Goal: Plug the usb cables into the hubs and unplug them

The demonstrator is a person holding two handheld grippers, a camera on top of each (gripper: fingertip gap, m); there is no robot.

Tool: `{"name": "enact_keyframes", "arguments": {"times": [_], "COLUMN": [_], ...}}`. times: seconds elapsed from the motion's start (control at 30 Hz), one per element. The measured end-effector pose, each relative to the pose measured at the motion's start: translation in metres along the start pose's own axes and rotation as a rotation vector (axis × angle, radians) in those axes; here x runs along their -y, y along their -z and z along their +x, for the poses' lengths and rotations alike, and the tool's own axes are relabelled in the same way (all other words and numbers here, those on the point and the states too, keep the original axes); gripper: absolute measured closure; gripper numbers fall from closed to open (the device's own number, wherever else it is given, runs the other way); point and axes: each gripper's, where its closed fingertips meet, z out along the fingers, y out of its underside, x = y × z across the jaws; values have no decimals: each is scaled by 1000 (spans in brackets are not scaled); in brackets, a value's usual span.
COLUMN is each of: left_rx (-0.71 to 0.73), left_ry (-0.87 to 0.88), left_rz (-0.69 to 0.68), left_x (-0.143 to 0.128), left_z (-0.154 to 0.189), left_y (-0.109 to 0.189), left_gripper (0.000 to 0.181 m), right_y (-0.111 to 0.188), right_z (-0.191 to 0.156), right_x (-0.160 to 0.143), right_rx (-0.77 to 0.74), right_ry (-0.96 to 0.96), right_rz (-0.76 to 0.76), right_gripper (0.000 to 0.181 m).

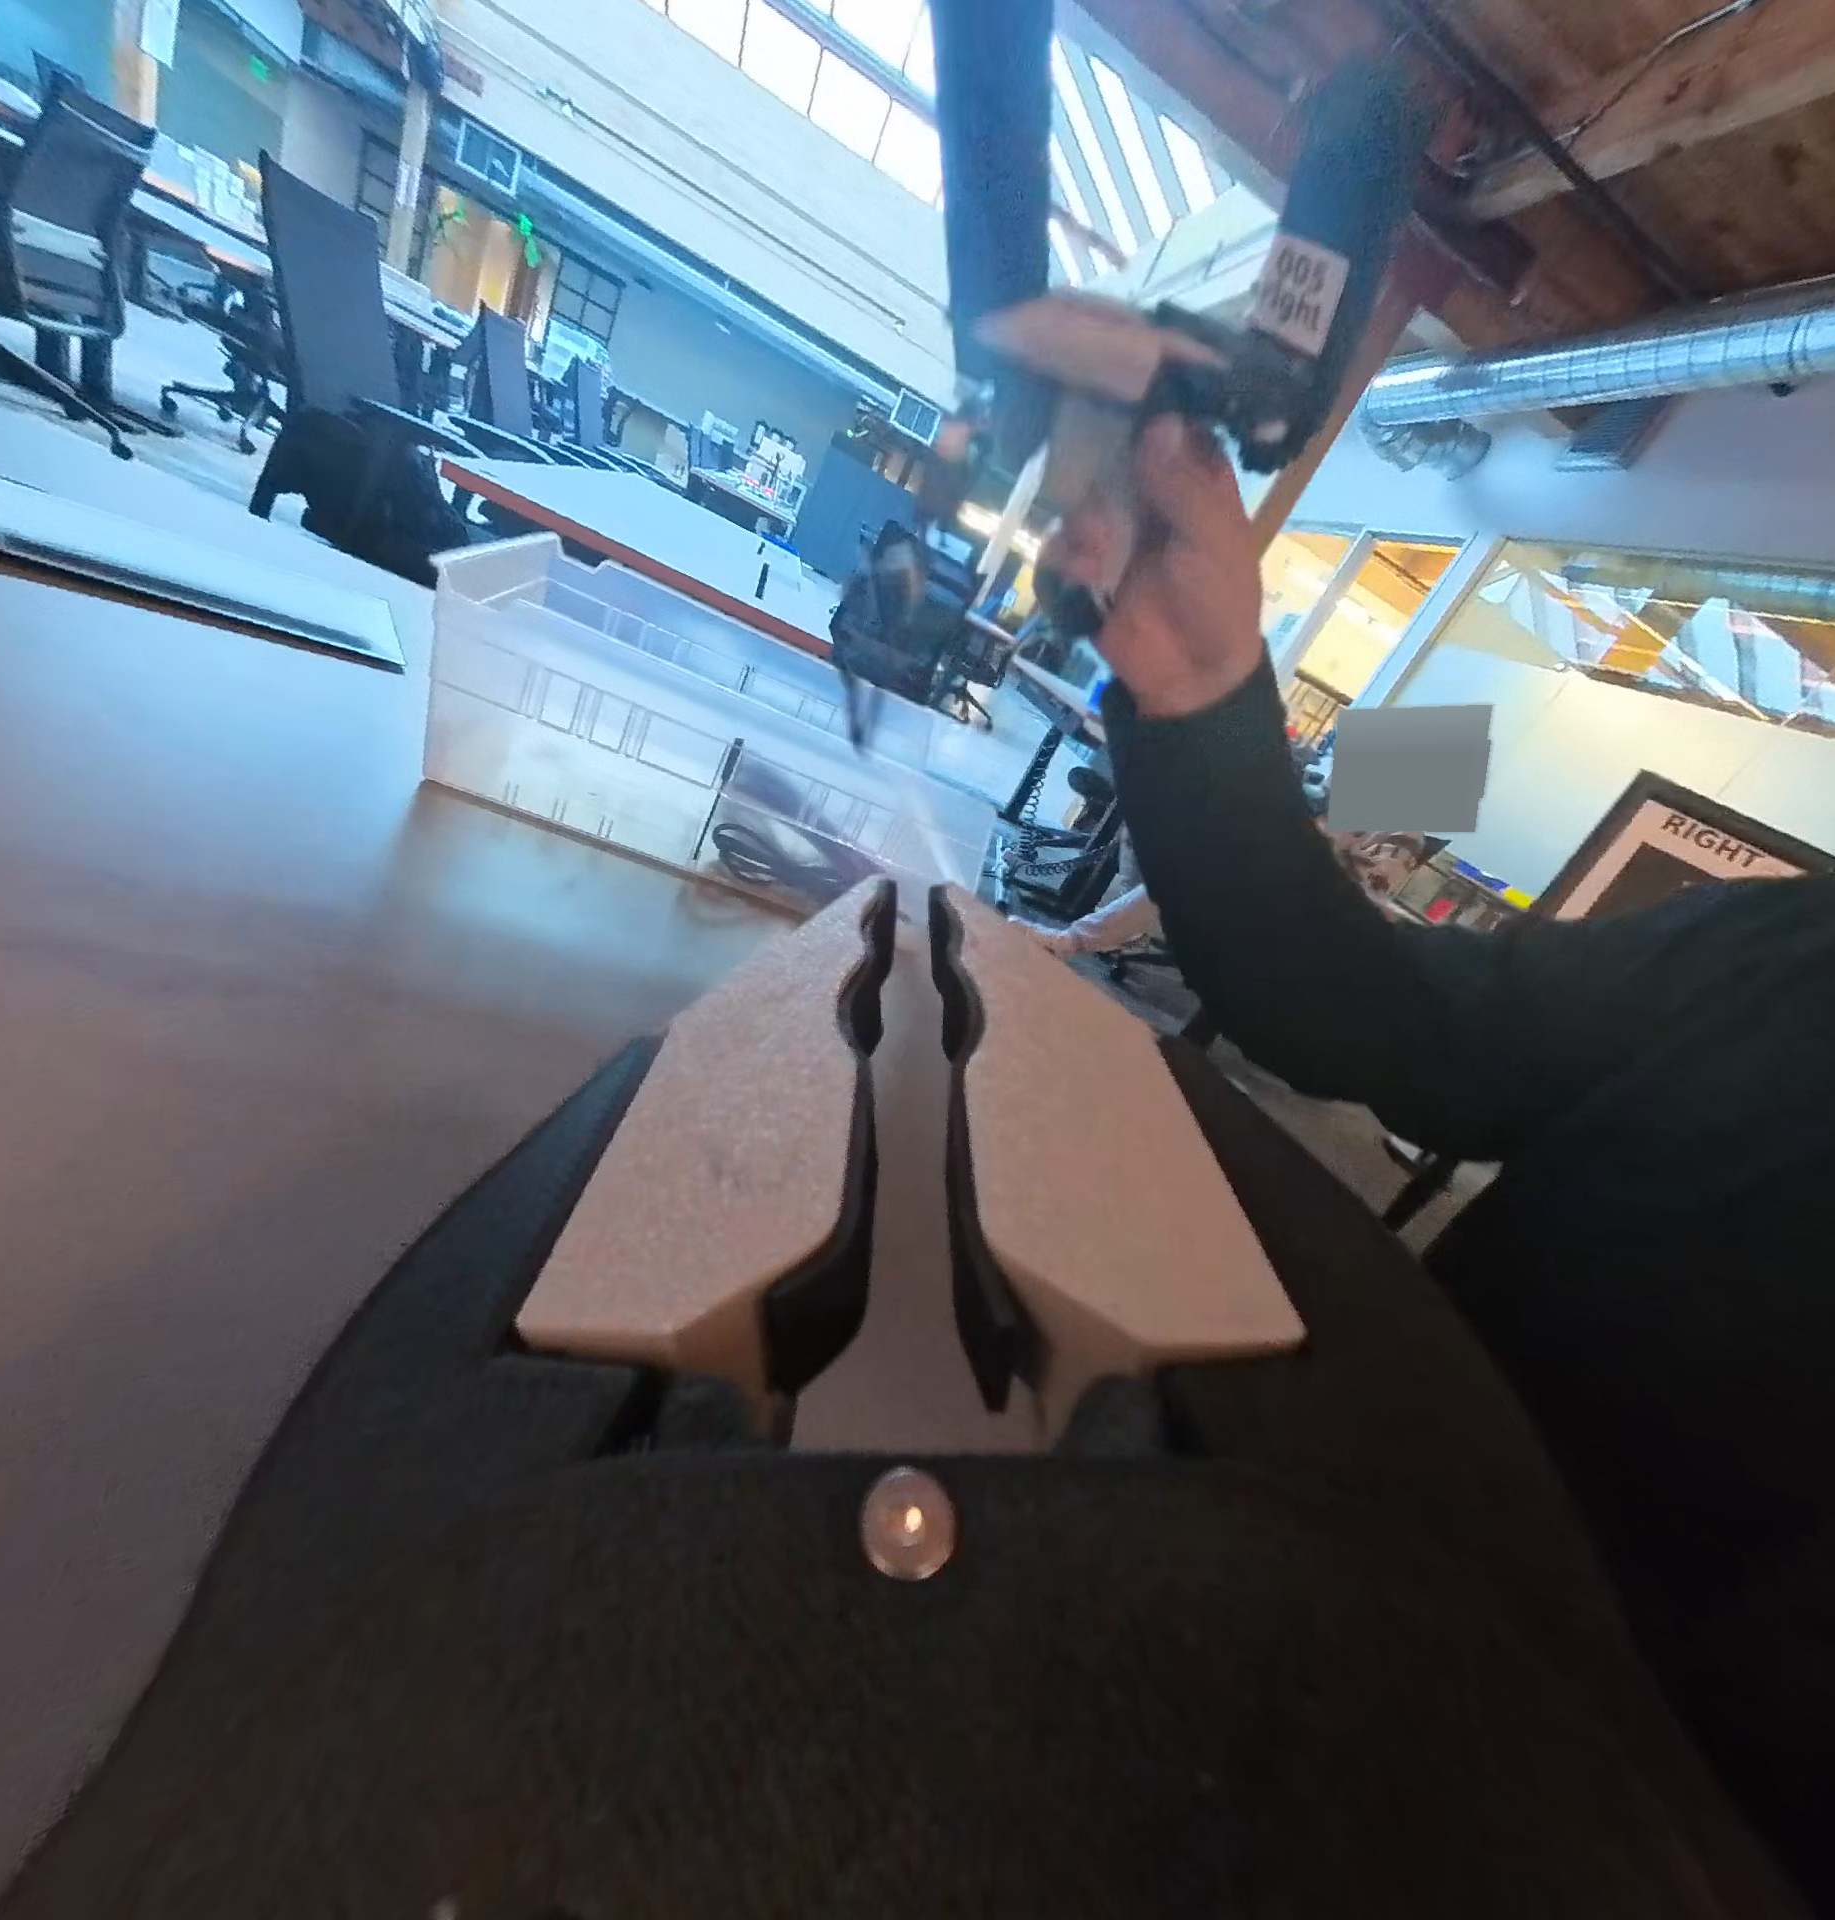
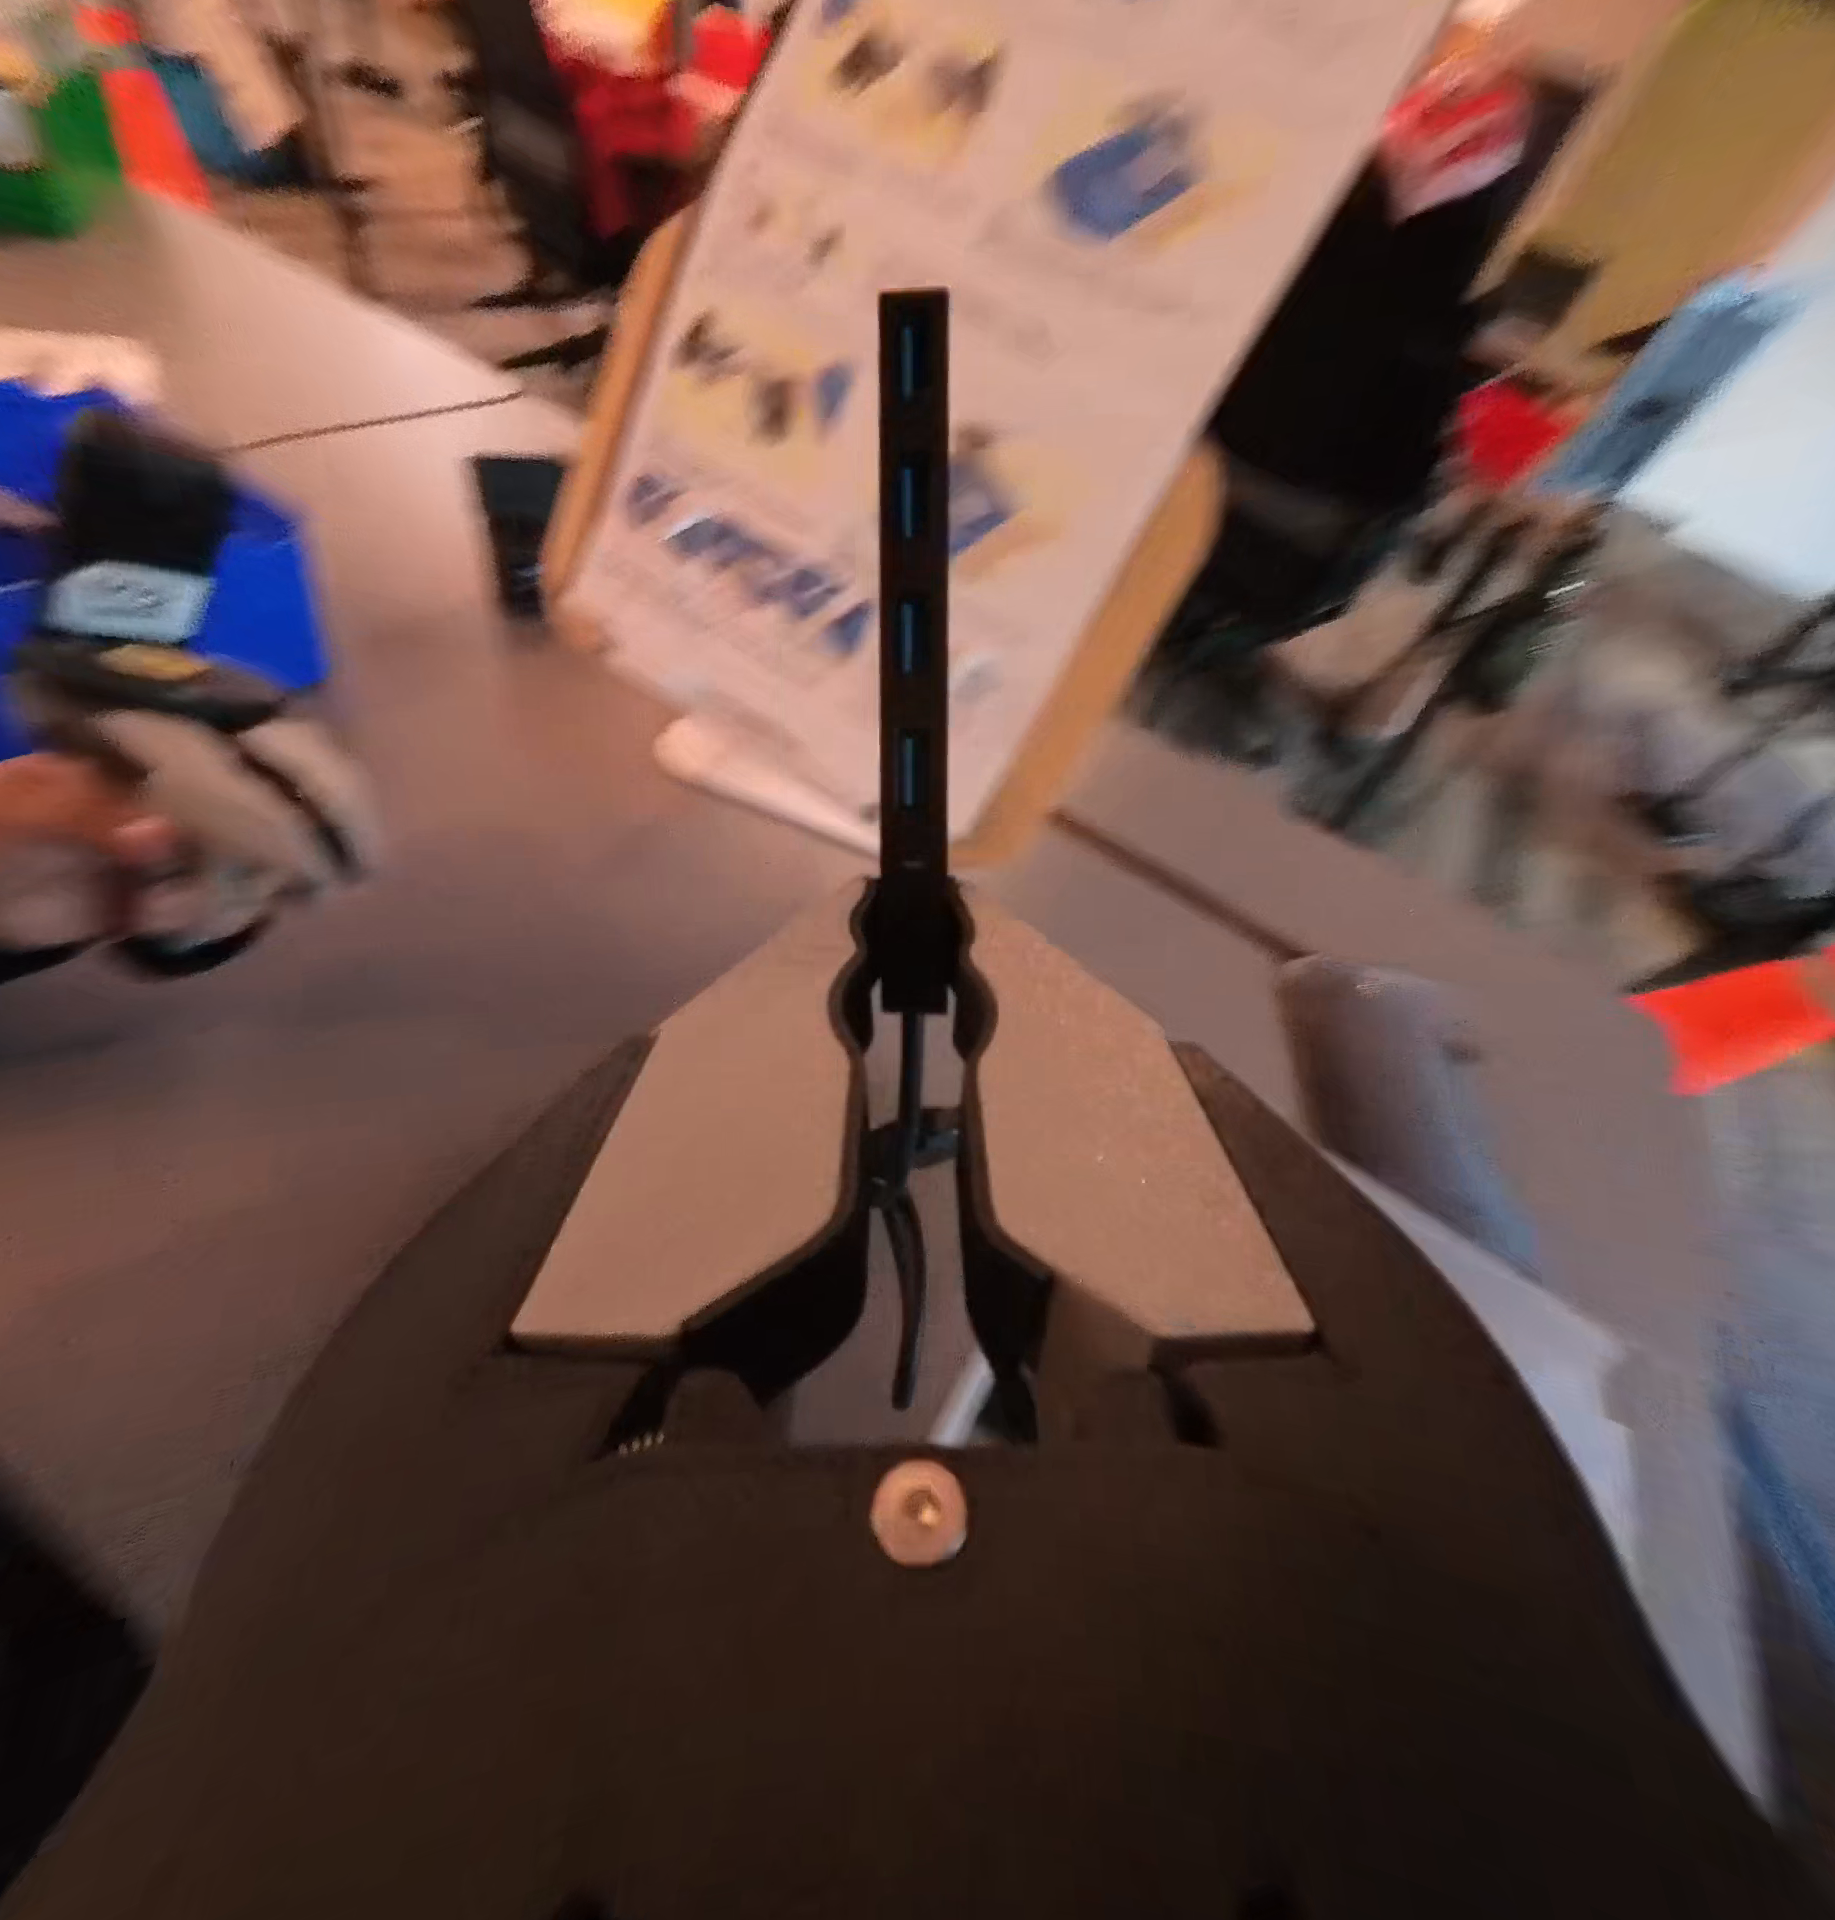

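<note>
My right gripper (image 2: 911,914) is shut on the near end of a slim black USB hub (image 2: 913,582). The hub stands edge-on and points away, showing several blue ports. Its thin black cable (image 2: 908,1195) runs back between the fingers. My left gripper (image 1: 911,904) is low over the dark table (image 1: 217,935), its jaws nearly together with nothing between them. In the left wrist view the right gripper (image 1: 1006,416) is raised high, held by a hand in a black sleeve, with a blurred dark piece (image 1: 877,644) hanging below it. The left gripper also shows, blurred, in the right wrist view (image 2: 165,707).
A clear plastic compartment box (image 1: 580,675) stands on the table ahead of the left gripper, with a coiled black cable (image 1: 778,847) in clear packaging beside it. A tilted picture board (image 2: 944,364) stands beyond the hub. Office chairs and desks fill the background. Across from one pair of fingers to the other is roughly 20 centimeters.
</note>
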Motion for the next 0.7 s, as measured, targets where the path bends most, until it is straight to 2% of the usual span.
{"name": "enact_keyframes", "arguments": {"times": [0.1,0.23,0.3,0.37,0.43,0.5,0.6,0.7], "left_rx": [10,13,11,8,10,9,3,-1], "left_ry": [12,17,25,28,30,32,38,35], "left_rz": [-33,-54,-58,-57,-56,-57,-65,-78], "left_x": [-7,-12,-13,-13,-13,-13,-15,-17], "left_z": [-3,-5,-5,-5,-6,-6,-5,-4], "left_y": [-4,-7,-7,-7,-6,-6,-7,-9], "left_gripper": [178,179,179,180,181,181,181,181], "right_y": [18,16,5,-13,-21,-17,-10,-9], "right_z": [60,128,153,164,175,187,189,170], "right_x": [20,-1,-34,-86,-140,-161,-142,-106], "right_rx": [-163,-276,-276,-191,-135,-147,-151,-114], "right_ry": [59,47,53,29,-61,-103,-126,-110], "right_rz": [68,21,-46,-186,-363,-422,-345,-240], "right_gripper": [174,175,175,170,150,160,163,165]}}
